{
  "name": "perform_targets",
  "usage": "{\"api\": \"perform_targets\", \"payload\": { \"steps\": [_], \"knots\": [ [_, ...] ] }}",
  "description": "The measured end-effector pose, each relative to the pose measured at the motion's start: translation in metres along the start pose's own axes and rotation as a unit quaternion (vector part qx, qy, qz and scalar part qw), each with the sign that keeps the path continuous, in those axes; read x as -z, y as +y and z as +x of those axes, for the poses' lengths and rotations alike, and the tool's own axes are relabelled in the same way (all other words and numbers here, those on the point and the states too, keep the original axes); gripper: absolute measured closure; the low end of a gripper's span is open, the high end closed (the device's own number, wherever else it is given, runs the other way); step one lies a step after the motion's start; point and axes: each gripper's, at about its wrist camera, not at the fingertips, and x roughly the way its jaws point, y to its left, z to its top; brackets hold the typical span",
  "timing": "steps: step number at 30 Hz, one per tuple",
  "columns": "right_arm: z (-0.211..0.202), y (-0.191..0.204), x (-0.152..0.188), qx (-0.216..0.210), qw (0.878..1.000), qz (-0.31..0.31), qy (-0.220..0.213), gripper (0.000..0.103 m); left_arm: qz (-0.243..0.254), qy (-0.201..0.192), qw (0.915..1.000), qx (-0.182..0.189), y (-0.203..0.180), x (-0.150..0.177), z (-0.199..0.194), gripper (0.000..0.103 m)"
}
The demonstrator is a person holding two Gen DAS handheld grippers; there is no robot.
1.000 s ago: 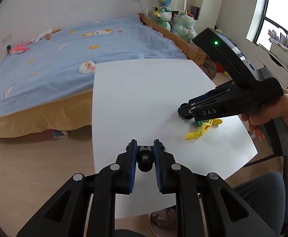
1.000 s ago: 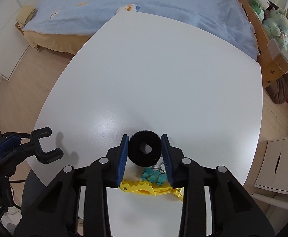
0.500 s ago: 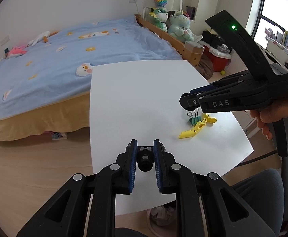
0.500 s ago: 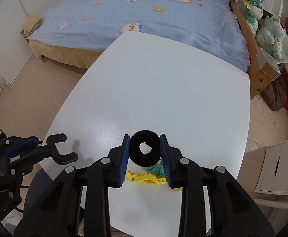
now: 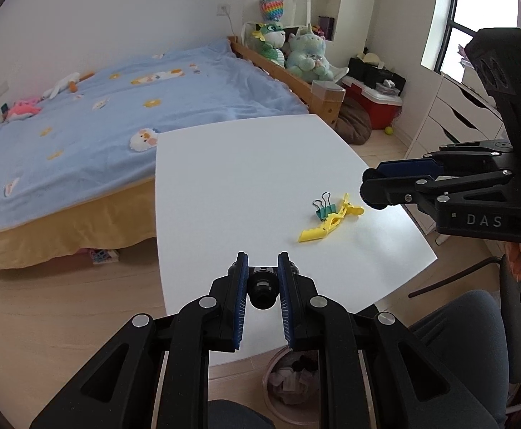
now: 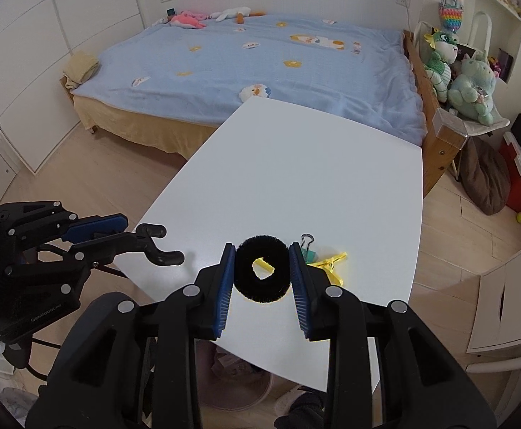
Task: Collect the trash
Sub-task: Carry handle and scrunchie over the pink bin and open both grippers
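Note:
My right gripper (image 6: 262, 250) is shut on a fuzzy black hair ring (image 6: 262, 273) and holds it in the air above the near part of the white table (image 6: 314, 164). My left gripper (image 5: 262, 261) is shut on a small black plastic hook (image 5: 262, 286); the hook's forked end (image 6: 158, 246) shows in the right wrist view. A yellow hair clip (image 5: 328, 223) and a green binder clip (image 5: 323, 205) lie together on the table (image 5: 242, 178), below and left of the right gripper (image 5: 371, 189).
A round bin (image 5: 289, 382) with crumpled scraps stands on the floor under the table's near edge. A bed with a blue blanket (image 5: 135, 107) lies beyond the table. White drawers (image 6: 510, 286) stand at the right. A person's knee (image 5: 457, 318) is close by.
The right gripper has risen off the table with the black ring, away from the two clips. The left gripper has lifted slightly, with the hook still in it.

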Motion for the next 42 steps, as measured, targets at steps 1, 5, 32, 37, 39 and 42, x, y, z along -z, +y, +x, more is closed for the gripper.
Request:
{"api": "perform_targets", "payload": {
  "steps": [1, 5, 32, 37, 39, 42],
  "knots": [
    [-0.006, 0.002, 0.004, 0.000, 1.000, 0.000, -0.006, 0.073, 0.002, -0.002, 1.0000, 0.001, -0.002, 0.001, -0.003, 0.086],
    [-0.026, 0.008, 0.021, -0.005, 1.000, 0.004, -0.023, 0.073, 0.008, -0.010, 0.9999, 0.005, -0.006, 0.004, -0.014, 0.086],
    [-0.065, 0.045, 0.131, -0.040, 0.999, 0.021, -0.013, 0.073, 0.037, -0.019, 0.9983, 0.041, -0.039, 0.060, -0.065, 0.086],
    [-0.058, 0.048, 0.134, -0.054, 0.998, 0.020, -0.004, 0.072, 0.037, -0.016, 0.9981, 0.045, -0.038, 0.063, -0.066, 0.086],
    [-0.055, 0.049, 0.135, -0.057, 0.998, 0.020, -0.001, 0.068, 0.037, -0.016, 0.9982, 0.044, -0.037, 0.064, -0.066, 0.086],
    [-0.056, 0.049, 0.135, -0.060, 0.998, 0.022, -0.006, 0.030, 0.035, -0.015, 0.9983, 0.044, -0.036, 0.063, -0.065, 0.086]
  ]
}}
